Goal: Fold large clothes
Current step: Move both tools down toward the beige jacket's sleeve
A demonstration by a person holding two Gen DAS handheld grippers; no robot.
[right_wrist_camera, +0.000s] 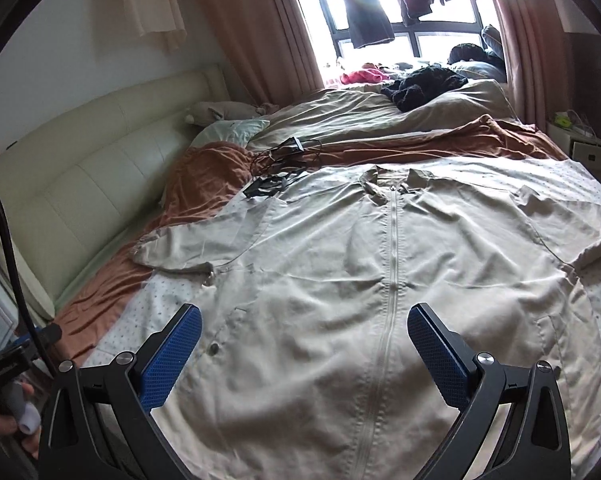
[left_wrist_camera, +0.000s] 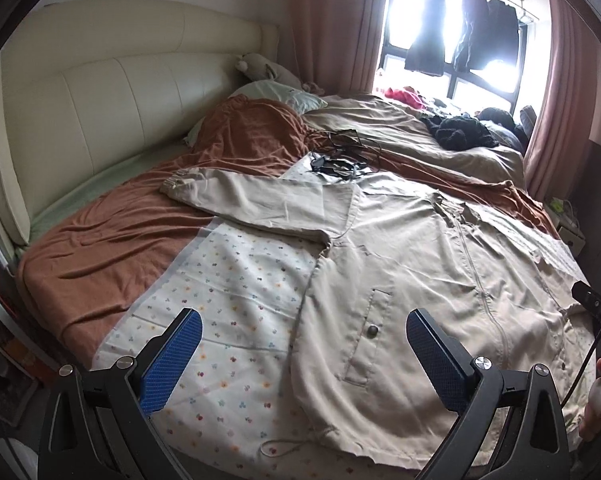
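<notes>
A beige zip-front jacket point(left_wrist_camera: 400, 264) point(right_wrist_camera: 340, 272) lies spread flat, front up, on a white flower-print sheet point(left_wrist_camera: 228, 288) on the bed. Its zipper point(right_wrist_camera: 392, 280) is done up, and one sleeve point(left_wrist_camera: 236, 196) stretches out to the left over the sheet. My left gripper point(left_wrist_camera: 304, 340) hovers open above the jacket's lower left edge, near a buttoned pocket point(left_wrist_camera: 370, 332). My right gripper point(right_wrist_camera: 304, 340) is open too, above the hem just left of the zipper. Neither holds anything.
A rust-brown blanket point(left_wrist_camera: 120, 232) covers the bed's left side beside a cream padded headboard point(left_wrist_camera: 92, 112). Black cables and a dark gadget point(left_wrist_camera: 340, 152) lie past the jacket's shoulder. Further back sit a tan duvet point(left_wrist_camera: 380, 128), dark clothes point(left_wrist_camera: 460, 132) and a window point(left_wrist_camera: 452, 24) with hanging garments.
</notes>
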